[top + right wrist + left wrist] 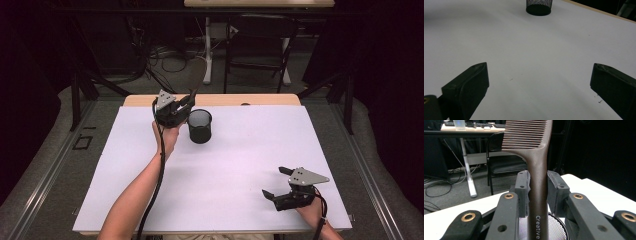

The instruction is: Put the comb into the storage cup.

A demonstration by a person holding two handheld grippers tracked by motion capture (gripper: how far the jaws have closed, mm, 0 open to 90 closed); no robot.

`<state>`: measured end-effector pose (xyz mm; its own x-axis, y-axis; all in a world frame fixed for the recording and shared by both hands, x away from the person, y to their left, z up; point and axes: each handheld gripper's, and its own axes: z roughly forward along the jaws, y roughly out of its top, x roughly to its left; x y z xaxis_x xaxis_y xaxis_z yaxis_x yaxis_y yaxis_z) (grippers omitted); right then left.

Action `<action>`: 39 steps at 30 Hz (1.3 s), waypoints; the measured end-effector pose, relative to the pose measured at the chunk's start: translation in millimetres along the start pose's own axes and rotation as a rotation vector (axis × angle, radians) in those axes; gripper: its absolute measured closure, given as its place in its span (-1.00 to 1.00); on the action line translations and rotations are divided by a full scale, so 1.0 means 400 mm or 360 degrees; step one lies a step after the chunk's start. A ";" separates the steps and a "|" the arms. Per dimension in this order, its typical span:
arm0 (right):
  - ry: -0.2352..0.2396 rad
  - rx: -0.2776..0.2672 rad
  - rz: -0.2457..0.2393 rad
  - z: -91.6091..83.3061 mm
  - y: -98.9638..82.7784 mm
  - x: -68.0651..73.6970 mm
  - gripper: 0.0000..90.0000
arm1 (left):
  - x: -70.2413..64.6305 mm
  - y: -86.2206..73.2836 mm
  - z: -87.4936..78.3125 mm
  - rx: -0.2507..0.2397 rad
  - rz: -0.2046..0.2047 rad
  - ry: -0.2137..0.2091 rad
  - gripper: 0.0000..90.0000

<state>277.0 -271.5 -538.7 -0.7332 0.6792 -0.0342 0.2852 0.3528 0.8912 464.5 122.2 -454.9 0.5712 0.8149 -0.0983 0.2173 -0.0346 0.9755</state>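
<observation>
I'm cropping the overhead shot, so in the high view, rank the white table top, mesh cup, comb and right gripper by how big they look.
1. White table top, by far.
2. Right gripper with its grey plate.
3. Mesh cup.
4. Comb: dark and blurred against the floor, so its place beside the cup is unsure.

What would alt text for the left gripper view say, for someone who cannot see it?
A hand-held gripper clamps the handle of a brown comb, teeth pointing up, directly above a black mesh cup. Behind lie the white table and a dark room with a chair.
</observation>
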 end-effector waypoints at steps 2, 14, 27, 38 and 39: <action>-0.0001 0.0002 -0.0002 0.000 0.000 0.000 -0.96 | -0.002 0.000 0.004 -0.0002 0.0009 0.0004 0.61; -0.0003 -0.0006 0.0000 -0.001 0.000 0.000 -0.96 | -0.005 -0.002 0.026 -0.0044 0.0034 0.0014 0.61; 0.0002 -0.0004 -0.0002 0.000 0.000 0.000 -0.96 | -0.002 -0.015 0.045 -0.0091 0.0033 0.0015 0.61; 0.0006 -0.0004 -0.0002 -0.001 -0.001 0.000 -0.96 | 0.001 -0.030 0.064 -0.0109 0.0044 0.0016 0.61; 0.0007 -0.0005 -0.0001 -0.001 -0.001 0.000 -0.96 | 0.001 -0.031 0.065 -0.0116 0.0044 0.0011 0.61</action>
<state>276.6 -271.9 -538.7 -0.7360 0.6762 -0.0331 0.2829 0.3516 0.8924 482.5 107.8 -472.2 0.5706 0.8182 -0.0699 0.1430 -0.0151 0.9896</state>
